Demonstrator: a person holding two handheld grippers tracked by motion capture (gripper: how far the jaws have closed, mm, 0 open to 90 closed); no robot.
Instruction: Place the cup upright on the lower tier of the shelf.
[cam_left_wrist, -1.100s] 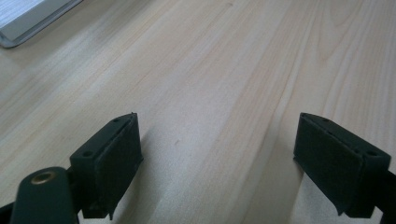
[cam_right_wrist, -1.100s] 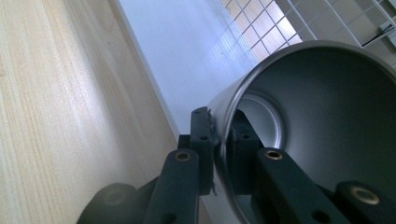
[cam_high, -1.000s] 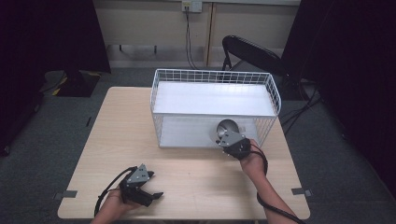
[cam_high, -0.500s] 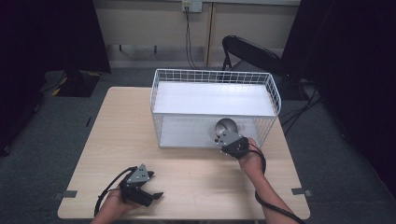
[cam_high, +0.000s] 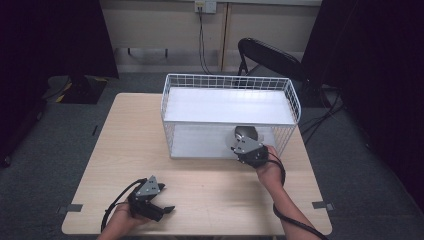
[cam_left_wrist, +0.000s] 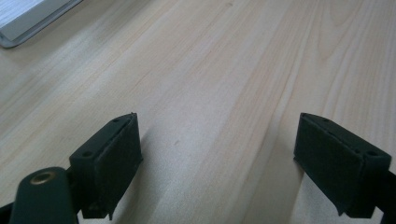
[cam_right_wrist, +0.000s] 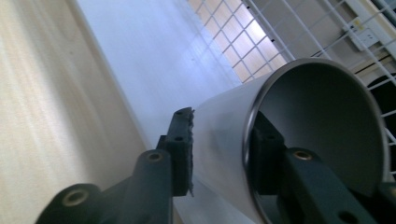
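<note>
Rt hand (cam_high: 267, 170) at basket (cam_high: 200, 80), jaws astride cup (cam_right_wrist: 299, 140) wall (loosening)

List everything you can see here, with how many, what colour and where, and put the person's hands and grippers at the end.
Table: one, light wood, centre of the high view.
Wire basket: one, white, with a white floor, on the far half of the table.
Metal cup: one, silver, inside the basket at its near right, its wall between the right gripper's jaws.
Chair: one, black, behind the basket.
Wall socket: one, pale, on the far wall, black cables hanging from it.
Left hand: one, at the table's near left edge.
Right hand: one, in front of the basket.
Left gripper: one, black, jaws wide open over bare table.
Right gripper: one, black; jaws have just been opening, one outside and one inside the cup.
</note>
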